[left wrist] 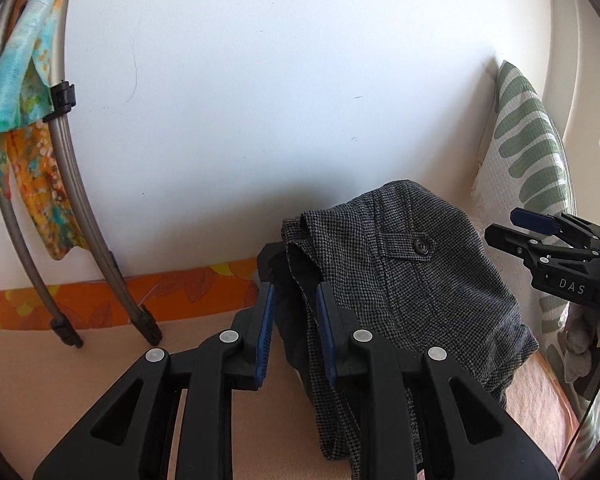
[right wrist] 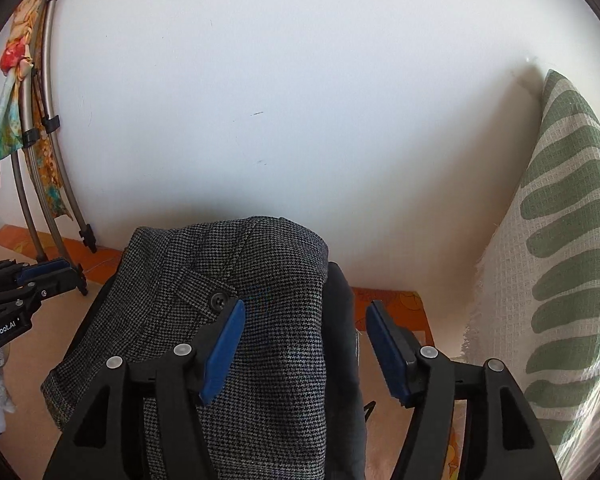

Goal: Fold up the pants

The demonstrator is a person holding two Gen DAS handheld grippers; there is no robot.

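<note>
The grey houndstooth pants lie bunched on a peach surface by the wall, with a buttoned back pocket facing up. My left gripper is shut on a dark fold at the pants' left edge, and cloth fills the narrow gap between its blue pads. In the right wrist view, the pants lie between the wide-apart jaws of my right gripper, which is open. Its left pad rests over the cloth and its right pad stands clear of it. Each gripper shows in the other's view: right gripper, left gripper.
A white wall rises just behind the pants. A green-and-white leaf-patterned cushion leans at the right. Grey metal rack legs hung with a colourful scarf stand at the left. An orange flowered strip edges the peach surface.
</note>
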